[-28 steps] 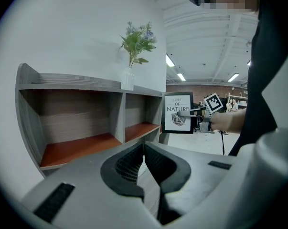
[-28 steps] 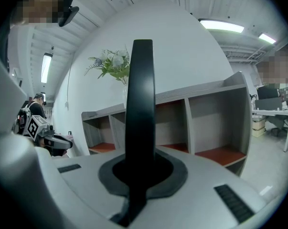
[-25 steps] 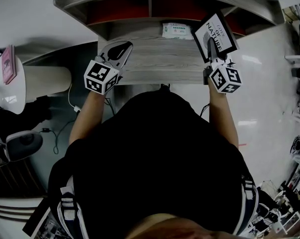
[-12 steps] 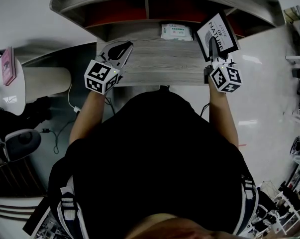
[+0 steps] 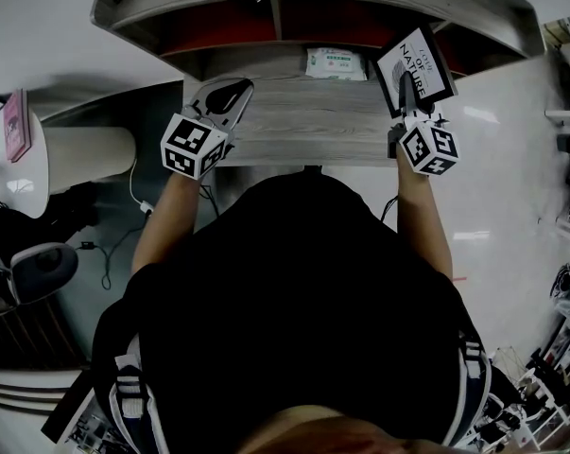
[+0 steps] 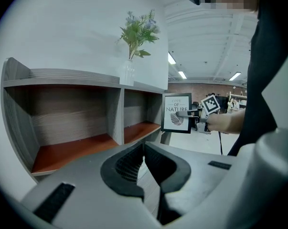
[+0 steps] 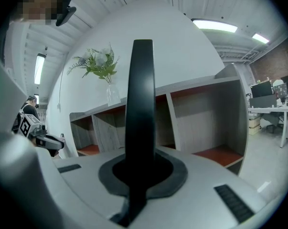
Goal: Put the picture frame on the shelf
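The picture frame (image 5: 416,63), black-edged with a white print reading "NATURE", is upright in my right gripper (image 5: 403,95), which is shut on its lower edge. It hangs in front of the shelf's (image 5: 483,8) right compartment, above the grey wooden surface (image 5: 303,112). In the right gripper view the frame (image 7: 140,94) shows edge-on as a black bar between the jaws of the right gripper (image 7: 136,175). My left gripper (image 5: 230,91) hovers over the surface's left end, shut and empty (image 6: 144,146). From there the frame (image 6: 177,113) shows beside the shelf (image 6: 86,78).
A pack of wipes (image 5: 336,62) lies on the surface below the shelf's middle. A glass vase with a plant (image 6: 128,66) stands on the shelf top. A round white table (image 5: 15,183) with a pink book (image 5: 16,121) is at the left, a chair (image 5: 43,272) below it.
The right gripper has carried the frame slightly up and to the right, closer to the shelf. The left gripper has stayed in place.
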Motion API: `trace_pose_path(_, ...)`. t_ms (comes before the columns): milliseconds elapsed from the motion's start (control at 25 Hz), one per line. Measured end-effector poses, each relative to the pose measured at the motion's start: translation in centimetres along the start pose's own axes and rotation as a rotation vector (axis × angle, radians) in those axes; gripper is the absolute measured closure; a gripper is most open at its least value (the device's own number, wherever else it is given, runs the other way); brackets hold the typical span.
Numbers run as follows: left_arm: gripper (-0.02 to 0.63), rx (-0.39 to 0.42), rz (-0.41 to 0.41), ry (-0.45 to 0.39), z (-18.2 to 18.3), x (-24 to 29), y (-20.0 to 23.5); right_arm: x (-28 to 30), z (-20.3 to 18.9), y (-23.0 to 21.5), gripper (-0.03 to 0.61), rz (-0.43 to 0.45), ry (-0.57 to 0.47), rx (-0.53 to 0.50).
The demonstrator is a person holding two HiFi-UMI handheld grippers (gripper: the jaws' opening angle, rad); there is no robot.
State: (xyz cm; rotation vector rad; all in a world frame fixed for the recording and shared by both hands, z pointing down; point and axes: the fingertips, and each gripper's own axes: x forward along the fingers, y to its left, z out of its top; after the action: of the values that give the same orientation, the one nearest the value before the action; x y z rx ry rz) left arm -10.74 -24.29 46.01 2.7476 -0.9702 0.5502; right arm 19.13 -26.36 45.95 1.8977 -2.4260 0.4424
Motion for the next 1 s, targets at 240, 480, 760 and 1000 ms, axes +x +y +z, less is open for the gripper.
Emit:
trace_pose_path(240, 0.584, -0.002, 0.003, 0.003, 0.2, 0.7, 0.1, 0.9, 0.1, -0.8, 0.555, -0.003, -0.006, 0.001)
trace_pose_path(480, 0.584, -0.001, 0.006, 0.007, 0.5, 1.1, -0.1, 1.3, 0.2, -1.3, 0.555, -0.002, -0.015, 0.012)
trace_pose_path(760, 0.584, 0.011, 0.001, 0.01, 1.0, 1.6, -0.5, 1.7, 0.4, -2.0, 0.555, -0.001, -0.022, 0.019)
trace_pose_path(1000, 0.584, 0.014, -0.006, 0.017, 1.0, 2.1, -0.8, 2.2, 0.7, -2.3, 0.555, 0.006, -0.037, 0.032)
